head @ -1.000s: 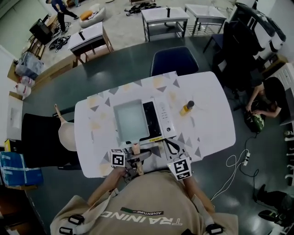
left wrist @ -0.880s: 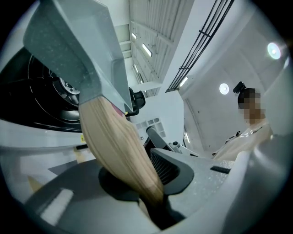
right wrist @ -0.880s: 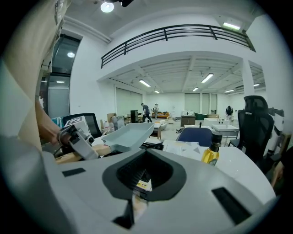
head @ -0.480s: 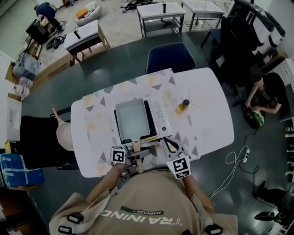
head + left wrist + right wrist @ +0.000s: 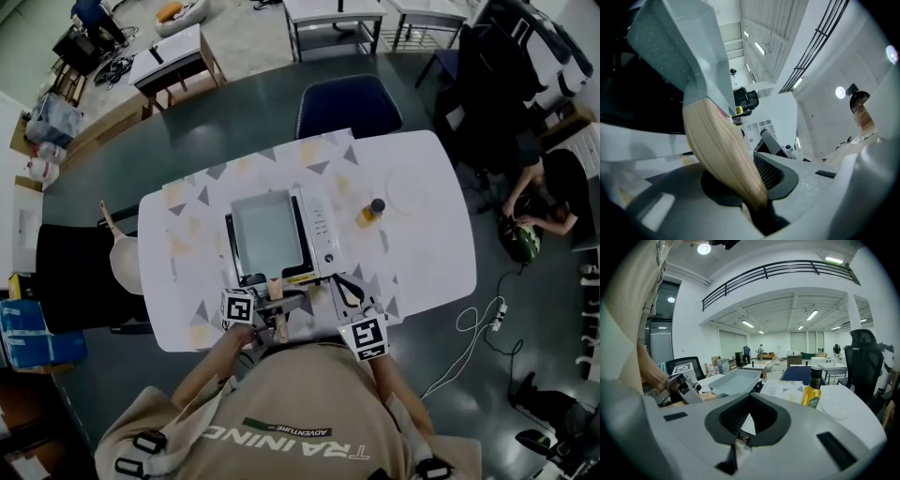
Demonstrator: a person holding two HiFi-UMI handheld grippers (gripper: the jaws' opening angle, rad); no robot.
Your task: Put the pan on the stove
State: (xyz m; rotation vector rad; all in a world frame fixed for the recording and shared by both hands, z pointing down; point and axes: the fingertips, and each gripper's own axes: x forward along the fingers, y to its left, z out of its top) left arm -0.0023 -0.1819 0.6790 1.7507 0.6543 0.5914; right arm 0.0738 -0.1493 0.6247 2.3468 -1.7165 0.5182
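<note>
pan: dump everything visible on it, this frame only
The pan is a shallow rectangular tray, pale grey with a speckled, metal-looking finish and sloped walls, and it is empty. A light wooden handle runs from its near short side toward the person. It sits over the left part of the stove, beside the control panel; whether it rests fully on it or is slightly raised cannot be told. The left gripper is shut on the handle's end; nothing else touches it.
</note>
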